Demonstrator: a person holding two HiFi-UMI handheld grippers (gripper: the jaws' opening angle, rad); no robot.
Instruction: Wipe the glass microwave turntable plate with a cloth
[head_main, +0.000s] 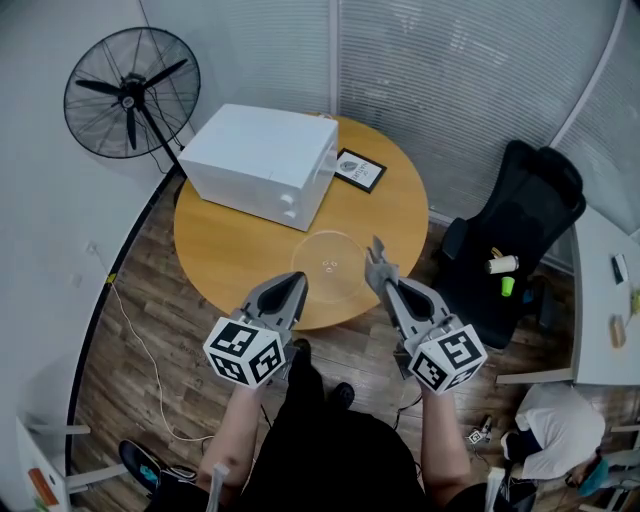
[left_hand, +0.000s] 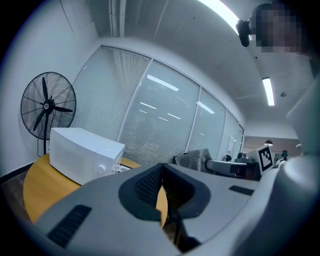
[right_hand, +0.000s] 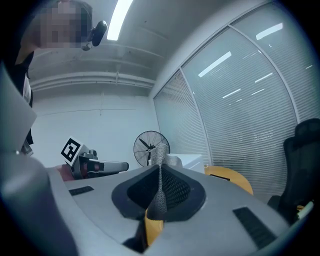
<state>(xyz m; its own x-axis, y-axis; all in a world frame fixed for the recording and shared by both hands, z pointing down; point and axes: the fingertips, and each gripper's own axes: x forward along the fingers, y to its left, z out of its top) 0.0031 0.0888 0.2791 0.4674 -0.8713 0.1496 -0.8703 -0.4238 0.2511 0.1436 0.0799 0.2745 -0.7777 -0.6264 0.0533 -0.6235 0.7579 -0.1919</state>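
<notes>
The clear glass turntable plate (head_main: 330, 262) lies flat on the round wooden table (head_main: 225, 250), near its front edge and in front of the white microwave (head_main: 262, 160). My left gripper (head_main: 296, 284) hovers at the table's near edge, just left of the plate, shut with nothing between its jaws (left_hand: 161, 172). My right gripper (head_main: 378, 264) is held at the plate's right rim, shut on a grey mesh cloth (right_hand: 160, 172). A strip of the cloth (head_main: 376, 248) sticks out past the fingertips. Both grippers point roughly level, above the table.
A standing black fan (head_main: 130, 90) is at the back left. A small framed card (head_main: 358, 170) lies right of the microwave. A black office chair (head_main: 520, 220) stands right of the table, beside a white desk (head_main: 598, 320). A person (head_main: 560, 425) crouches at the lower right.
</notes>
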